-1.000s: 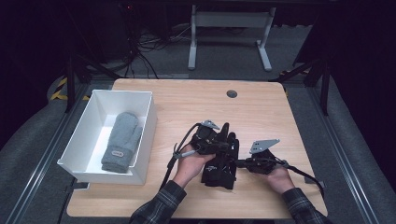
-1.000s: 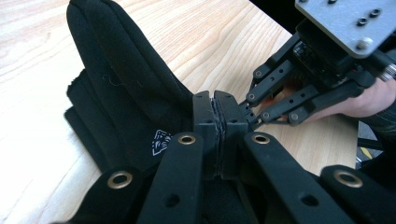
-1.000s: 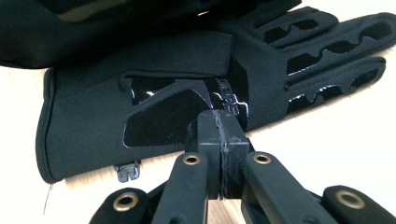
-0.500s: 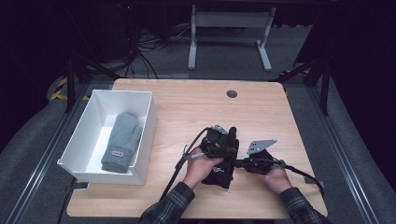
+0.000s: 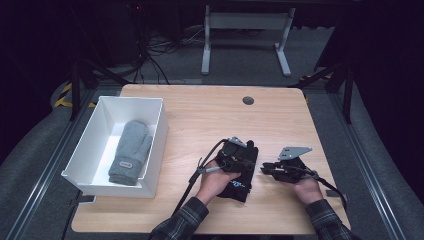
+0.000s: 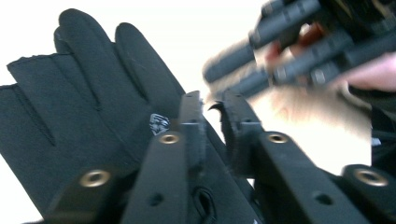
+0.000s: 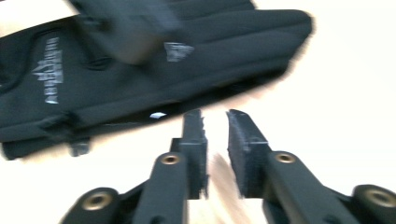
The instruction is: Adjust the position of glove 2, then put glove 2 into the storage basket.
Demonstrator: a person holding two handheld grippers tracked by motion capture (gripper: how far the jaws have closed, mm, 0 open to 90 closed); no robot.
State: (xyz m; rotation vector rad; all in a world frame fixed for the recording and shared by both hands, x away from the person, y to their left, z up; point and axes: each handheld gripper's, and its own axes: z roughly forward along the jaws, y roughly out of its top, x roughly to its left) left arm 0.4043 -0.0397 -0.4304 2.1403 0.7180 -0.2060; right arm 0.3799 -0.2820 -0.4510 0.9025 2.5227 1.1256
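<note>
A grey knitted mitten is lying in the white plastic bin; right of the bin, a black fabric glove is awaiting transfer. The left gripper is sitting closed on the glove's edge, while the right gripper, empty, has just been opening its jaws.

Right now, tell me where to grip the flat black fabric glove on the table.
Grip the black fabric glove at its cuff edge nearest the person, coming from the right side: it lies flat, so a thin edge suits the jaws best, and the left gripper already covers the finger end.

A white bin stands at the wooden table's left edge with a grey mitten lying flat inside; a dark round grommet sits near the far edge
</note>
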